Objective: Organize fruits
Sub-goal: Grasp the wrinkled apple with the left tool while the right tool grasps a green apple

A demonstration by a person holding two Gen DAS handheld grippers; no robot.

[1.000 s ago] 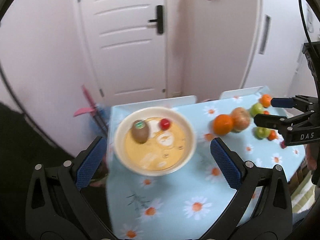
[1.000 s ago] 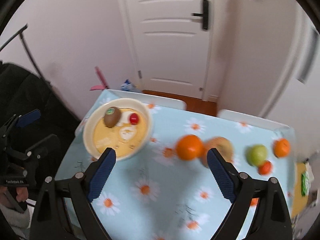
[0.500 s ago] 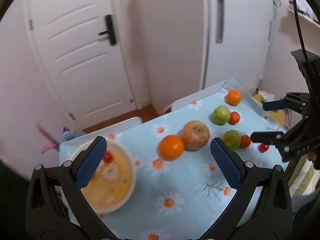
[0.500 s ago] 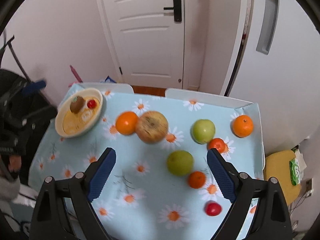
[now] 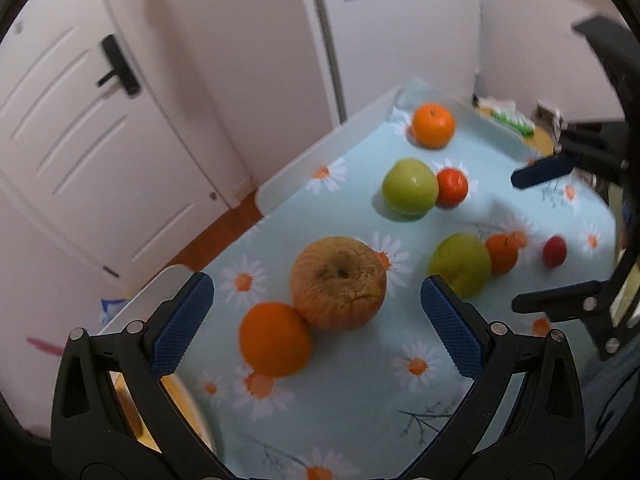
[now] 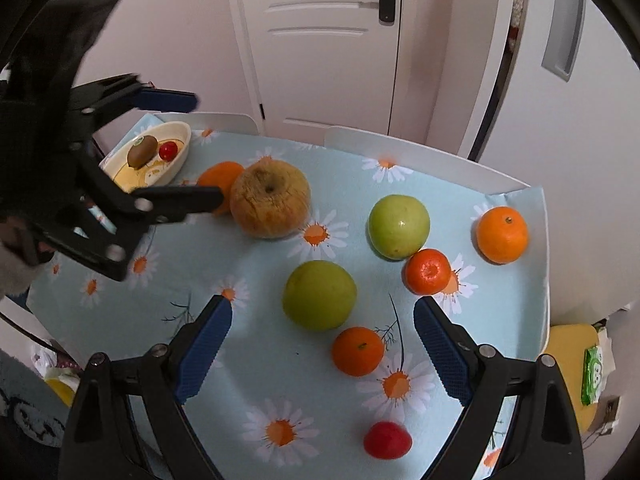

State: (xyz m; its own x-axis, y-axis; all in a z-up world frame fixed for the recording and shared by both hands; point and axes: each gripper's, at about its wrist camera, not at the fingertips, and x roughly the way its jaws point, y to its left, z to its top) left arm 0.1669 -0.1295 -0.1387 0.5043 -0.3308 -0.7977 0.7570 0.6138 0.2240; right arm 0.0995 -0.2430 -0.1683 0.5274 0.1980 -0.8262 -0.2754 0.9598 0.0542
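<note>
Hovering at the table's (image 6: 520, 208) left edge, the left gripper (image 6: 202, 148) stood spread and empty, with the bowl (image 6: 182, 136) holding a kiwi (image 6: 142, 151) and a small red fruit (image 6: 168, 151) in the far left corner behind it. Mid-table sat the wrinkled apple (image 6: 270, 200) touching an orange (image 6: 218, 178). Further right, the right gripper (image 6: 322, 356) gaped wide over a green apple (image 6: 319, 295) and a mandarin (image 6: 357, 351), gripping nothing.

A kiwi (image 6: 142, 151) and cherry tomato (image 6: 168, 151) lie in the bowl (image 6: 182, 136) at the table's far left corner; apples and oranges scatter toward its right edge.
</note>
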